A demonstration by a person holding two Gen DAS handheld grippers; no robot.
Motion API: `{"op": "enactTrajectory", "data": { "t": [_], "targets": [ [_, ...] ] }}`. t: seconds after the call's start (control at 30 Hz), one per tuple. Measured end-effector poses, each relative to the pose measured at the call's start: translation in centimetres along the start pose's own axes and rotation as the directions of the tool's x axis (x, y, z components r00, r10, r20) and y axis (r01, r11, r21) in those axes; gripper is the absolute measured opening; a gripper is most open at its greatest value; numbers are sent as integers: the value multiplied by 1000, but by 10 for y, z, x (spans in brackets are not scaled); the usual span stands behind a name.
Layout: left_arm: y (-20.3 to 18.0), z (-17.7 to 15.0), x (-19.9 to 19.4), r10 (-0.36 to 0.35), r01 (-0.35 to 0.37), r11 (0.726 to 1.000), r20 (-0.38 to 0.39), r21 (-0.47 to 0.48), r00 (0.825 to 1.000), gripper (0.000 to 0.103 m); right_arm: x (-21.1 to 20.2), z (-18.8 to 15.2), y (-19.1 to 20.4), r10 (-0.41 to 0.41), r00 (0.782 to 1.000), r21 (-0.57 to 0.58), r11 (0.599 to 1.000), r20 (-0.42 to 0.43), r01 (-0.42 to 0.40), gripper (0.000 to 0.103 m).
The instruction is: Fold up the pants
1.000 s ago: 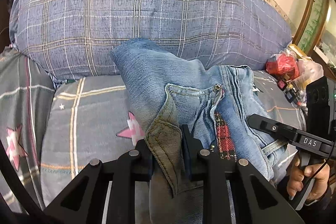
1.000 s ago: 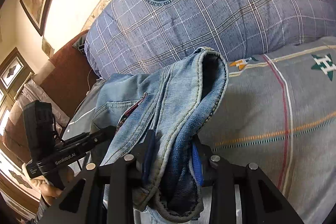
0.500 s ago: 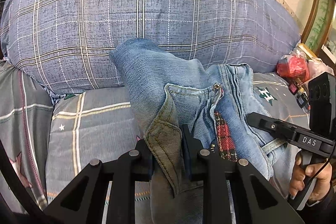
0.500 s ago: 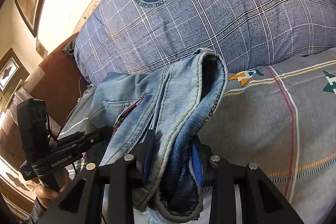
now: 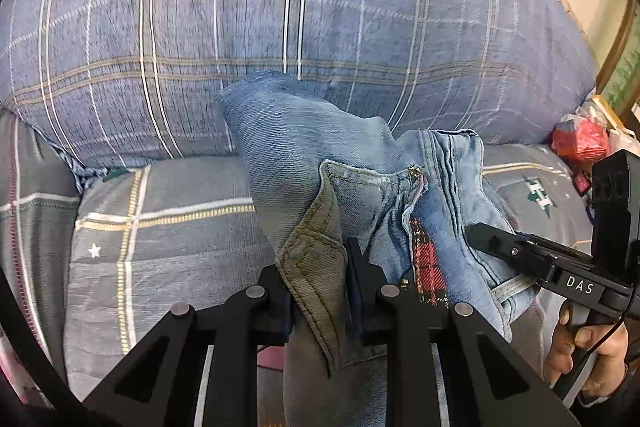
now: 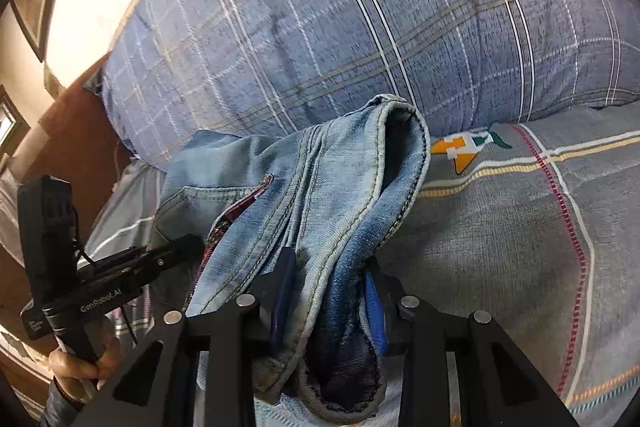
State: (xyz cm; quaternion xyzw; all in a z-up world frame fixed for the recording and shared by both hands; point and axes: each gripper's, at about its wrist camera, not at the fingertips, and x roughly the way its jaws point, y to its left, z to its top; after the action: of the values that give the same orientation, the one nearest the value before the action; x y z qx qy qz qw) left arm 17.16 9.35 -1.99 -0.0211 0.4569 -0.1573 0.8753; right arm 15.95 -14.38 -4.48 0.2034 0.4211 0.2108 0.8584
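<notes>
The light blue jeans [image 5: 320,155] hang bunched between my two grippers, lifted above the bed, with a red plaid lining showing at the fly. My left gripper [image 5: 318,267] is shut on a waistband corner with a pocket edge. My right gripper [image 6: 328,275] is shut on a thick fold of denim at the waistband [image 6: 360,187]. In the left wrist view the right gripper [image 5: 560,267] is at the right, held by a hand. In the right wrist view the left gripper [image 6: 100,279] is at the lower left. The legs of the jeans are hidden below.
A big blue plaid pillow [image 5: 280,7] with a round emblem fills the back, close behind the jeans; it also shows in the right wrist view [image 6: 360,27]. Grey checked bedding [image 5: 160,227] lies below. Red and white bags [image 5: 584,139] sit at the far right. A brown headboard [image 6: 68,131] is at the left.
Both grippers have carried the jeans forward toward the pillow, which now looms larger and closer. The grips on the denim are the same.
</notes>
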Motion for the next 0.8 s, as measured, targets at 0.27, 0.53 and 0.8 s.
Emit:
{"op": "enactTrajectory", "data": {
  "t": [0.27, 0.53, 0.8],
  "targets": [
    [15, -12, 30, 30, -31, 999, -37, -26, 999, 26, 25, -2, -29, -12, 999, 49, 999, -52, 15, 35],
    [12, -17, 27, 59, -59, 998, -9, -24, 998, 33, 27, -9, -36, -71, 996, 94, 993, -49, 75, 55],
    [14, -25, 2, 72, -71, 997, 5, -27, 997, 34, -12, -4, 9, -176, 982, -46, 983, 68, 180, 55]
  ]
}}
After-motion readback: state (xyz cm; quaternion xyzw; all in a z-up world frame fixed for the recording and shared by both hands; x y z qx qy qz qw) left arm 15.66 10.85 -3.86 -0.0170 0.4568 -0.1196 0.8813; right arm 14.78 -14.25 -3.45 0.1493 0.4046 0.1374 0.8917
